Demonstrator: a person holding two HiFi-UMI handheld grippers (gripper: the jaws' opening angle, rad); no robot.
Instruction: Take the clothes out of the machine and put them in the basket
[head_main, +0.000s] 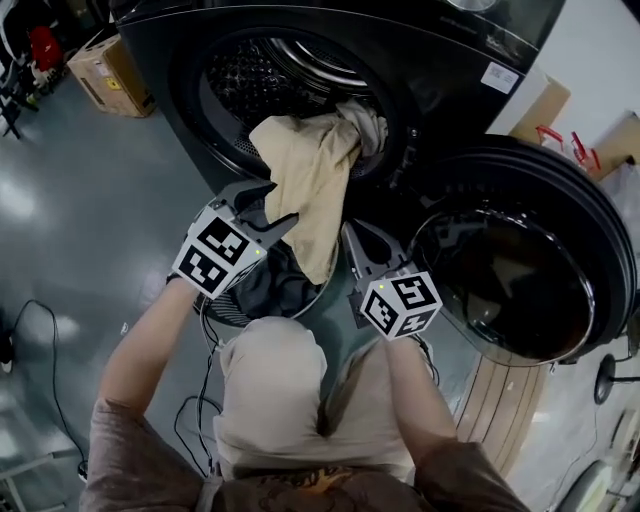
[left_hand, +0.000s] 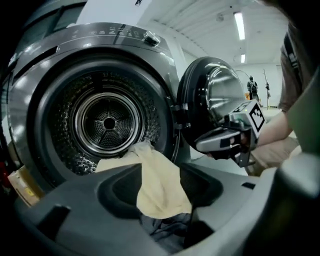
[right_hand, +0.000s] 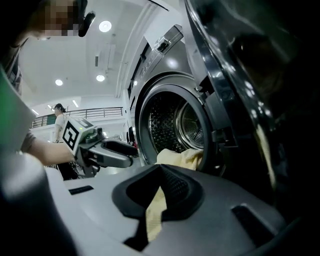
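A beige cloth (head_main: 310, 170) hangs out of the washing machine's drum (head_main: 250, 75) toward a basket (head_main: 218, 312) that holds dark clothes (head_main: 272, 288). My left gripper (head_main: 272, 215) is at the cloth's left edge. In the left gripper view its jaws stand apart, with the cloth (left_hand: 160, 185) draped loosely between them and the dark clothes showing below. My right gripper (head_main: 352, 245) is at the cloth's lower right edge. In the right gripper view a narrow strip of the cloth (right_hand: 155, 210) is pinched in its jaws.
The machine's round door (head_main: 520, 270) stands open at the right, close to my right gripper. A cardboard box (head_main: 110, 75) sits on the floor at the far left. Cables (head_main: 195, 420) lie on the floor near the person's knees.
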